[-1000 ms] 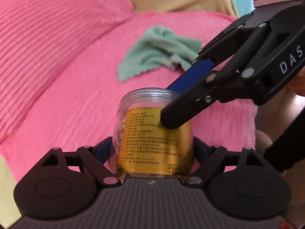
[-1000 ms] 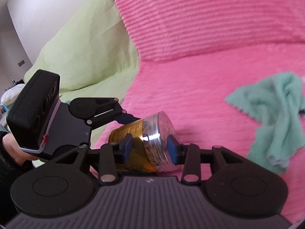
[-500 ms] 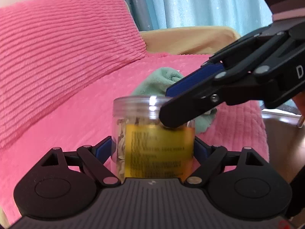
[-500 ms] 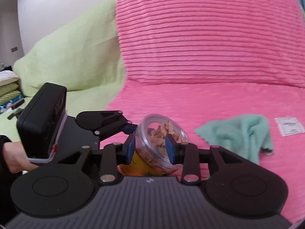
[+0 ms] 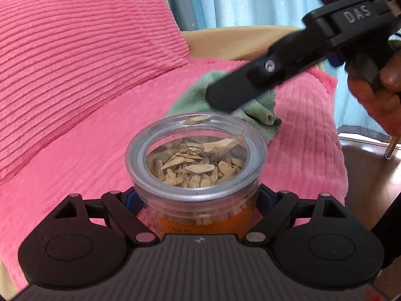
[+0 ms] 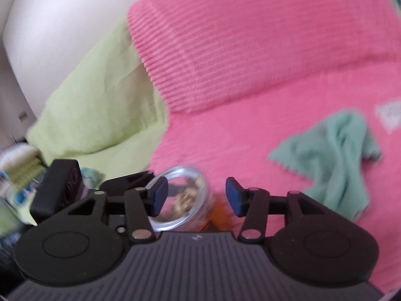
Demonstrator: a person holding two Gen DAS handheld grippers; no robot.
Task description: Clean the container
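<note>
A clear plastic jar (image 5: pixel 198 165) with an orange label and dried slices inside sits between my left gripper's (image 5: pixel 198 198) fingers, which are shut on its body. Its clear lid faces the left wrist camera. My right gripper (image 6: pixel 197 197) is open, its blue pads (image 6: pixel 160 195) wide apart, and the jar (image 6: pixel 185 200) lies just below and beyond them, untouched. In the left wrist view the right gripper (image 5: pixel 220 97) hovers above and behind the jar, held by a hand (image 5: pixel 376 95). A green cloth (image 6: pixel 333 165) lies crumpled on the pink sofa seat.
The pink ribbed sofa cushion (image 5: pixel 75 50) rises at the back. A light green blanket (image 6: pixel 100 105) covers the seat's left side. A white tag (image 6: pixel 388 115) lies past the cloth. Blue curtains (image 5: pixel 238 0) and dark floor (image 5: pixel 371 175) lie beyond the sofa's right end.
My right gripper has opened, let go of the jar's lid end and lifted away. The left gripper has tilted the jar so that its lid faces the camera.
</note>
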